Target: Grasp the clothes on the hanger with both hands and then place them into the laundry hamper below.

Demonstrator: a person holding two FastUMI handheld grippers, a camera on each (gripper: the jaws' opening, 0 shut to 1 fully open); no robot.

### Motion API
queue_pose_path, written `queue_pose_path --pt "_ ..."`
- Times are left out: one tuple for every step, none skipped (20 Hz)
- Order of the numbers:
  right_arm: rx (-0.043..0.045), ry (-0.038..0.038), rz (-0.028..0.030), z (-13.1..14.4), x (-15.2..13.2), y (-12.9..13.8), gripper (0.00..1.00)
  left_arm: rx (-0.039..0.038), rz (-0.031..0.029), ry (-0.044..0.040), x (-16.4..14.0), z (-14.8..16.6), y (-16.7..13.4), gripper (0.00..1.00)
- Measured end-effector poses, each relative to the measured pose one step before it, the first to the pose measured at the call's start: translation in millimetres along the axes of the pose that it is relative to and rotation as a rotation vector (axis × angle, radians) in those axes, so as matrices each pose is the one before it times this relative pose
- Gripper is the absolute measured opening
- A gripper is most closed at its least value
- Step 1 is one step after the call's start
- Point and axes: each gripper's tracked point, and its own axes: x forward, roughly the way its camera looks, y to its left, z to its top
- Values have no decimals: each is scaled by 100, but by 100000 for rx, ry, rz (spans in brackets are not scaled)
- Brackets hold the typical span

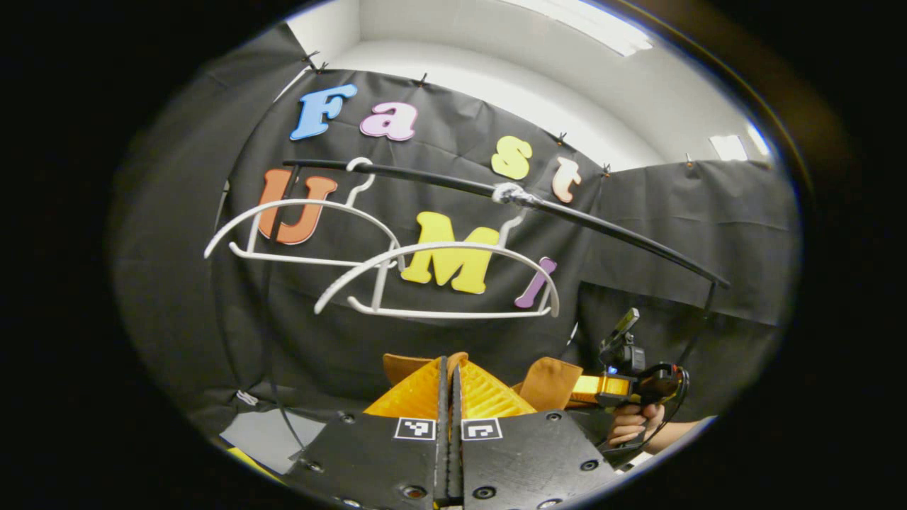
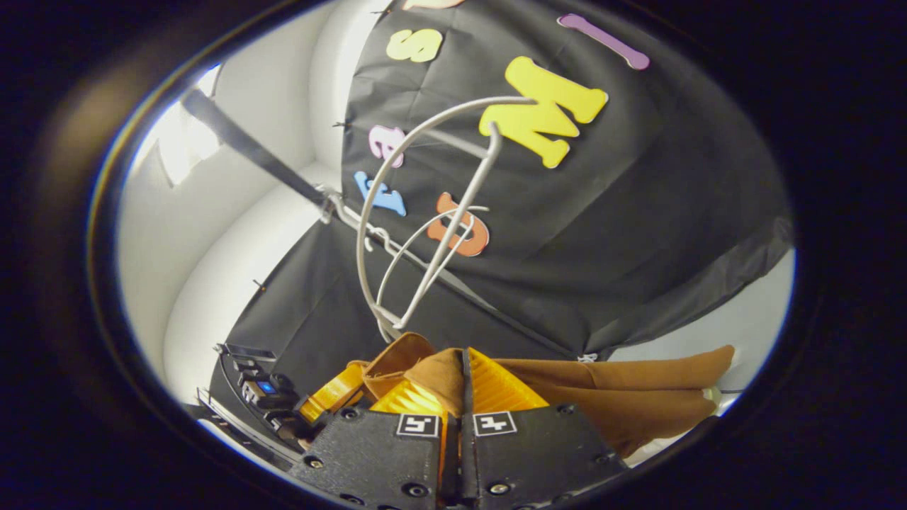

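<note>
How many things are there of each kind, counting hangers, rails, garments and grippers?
White hangers: 2, a far one and a near one, both bare
Black rail: 1
Brown garment: 1, pinched by both grippers
Grippers: 2, left gripper and right gripper
Total: 6

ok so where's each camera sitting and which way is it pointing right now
Left gripper view: rides the left hand-held gripper, level, facing two bare white hangers on the black rail; own fingers clamp brown cloth; a hand holds the right hand-held gripper.
Right gripper view: rides the right hand-held gripper, rolled sideways, facing the hangers; own fingers clamp the brown cloth.
Shared: hangers, rail, cloth.
</note>
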Motion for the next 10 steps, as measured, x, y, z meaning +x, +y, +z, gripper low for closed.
queue_pose_path --pt "-343 1341 1275 -806 -10 1169 5 -220 -1550 6 58 -48 -1034 5" --pt "-1197 1965 2476 -506 219 1073 5 -522 -2105 356 38 -51 -1245 5" --pt "-1337 1405 1906 -277 46 1272 5 346 -1563 -996 -12 377 -1148 5" --pt "-1391 589 2076 -152 -32 897 5 531 -1860 -1037 19 426 -1044 0" --pt "-812 -66 1127 -268 -131 867 5 447 -1411 -919 264 370 -744 5" --pt "-1254 -152 1147 -13 -200 450 5 901 -957 -531 160 204 -515 0" --pt "318 -21 13 -149 -39 77 5 202 -358 -54 51 110 -331 0" --pt "1198 594 678 -149 -108 -150 5 -552 -703 342 134 -33 -242 0" --pt "-218 548 -546 -461 276 -235 5 628 56 373 143 -134 142 0" --pt "692 469 -2421 -399 98 -1133 5 -222 1224 2157 151 -755 541 5"
